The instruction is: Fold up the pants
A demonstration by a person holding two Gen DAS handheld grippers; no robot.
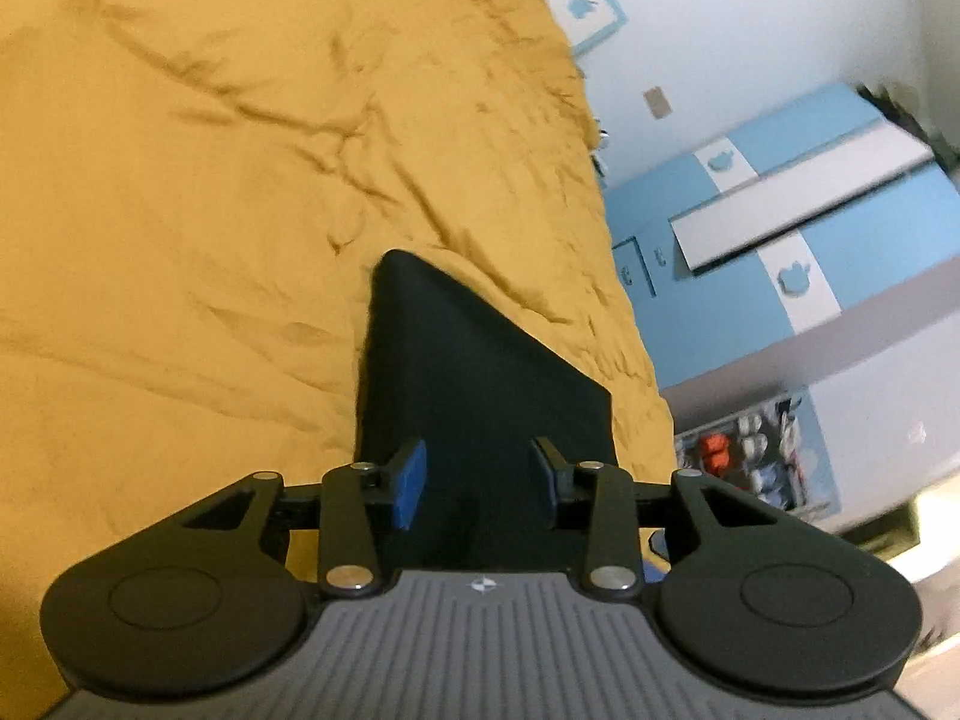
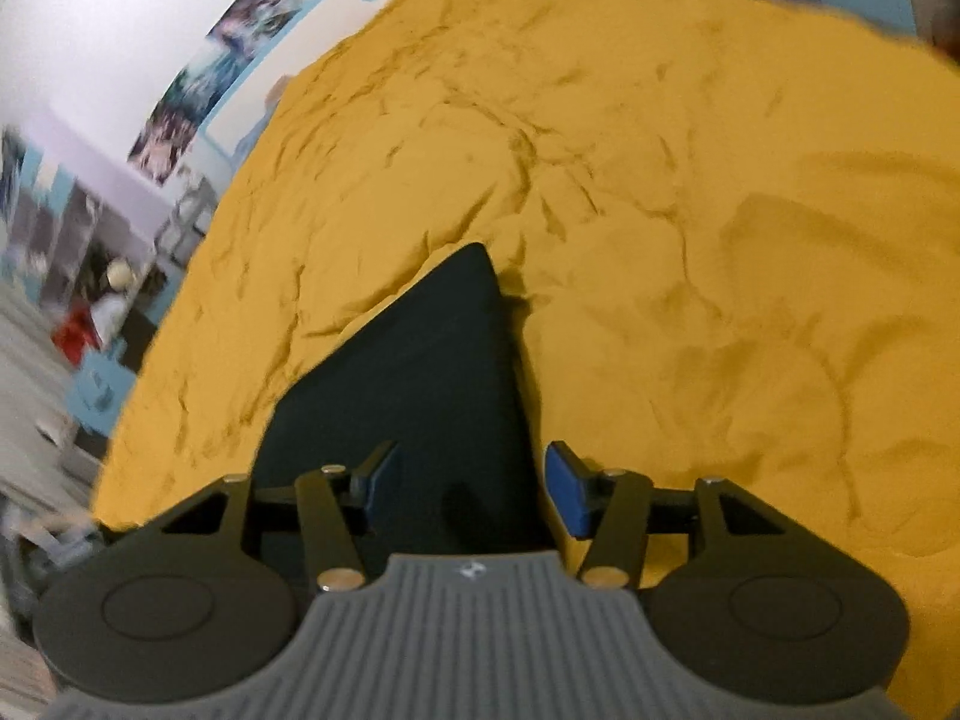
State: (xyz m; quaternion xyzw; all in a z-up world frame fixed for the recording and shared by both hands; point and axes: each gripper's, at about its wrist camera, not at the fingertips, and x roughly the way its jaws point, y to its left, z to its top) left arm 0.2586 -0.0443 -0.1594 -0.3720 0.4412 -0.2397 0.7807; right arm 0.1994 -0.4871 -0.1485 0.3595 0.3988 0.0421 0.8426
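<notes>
Two grippers over the bed: we saw the left gripper [image 1: 478, 477] and right gripper [image 2: 468, 489] both with jaws apart, blue pads clear of the cloth, gripping nothing. We found no readable writing; only a small white emblem [image 1: 482, 585] on each gripper's grey ribbed body. Dark folded pants [image 1: 474, 372] lay flat on the wrinkled mustard bedspread [image 1: 210, 192], between and beyond the fingers. The blue-and-white wardrobe [image 1: 780, 228] stood beside the bed; we also noted posters [image 2: 222, 66] on the wall.
</notes>
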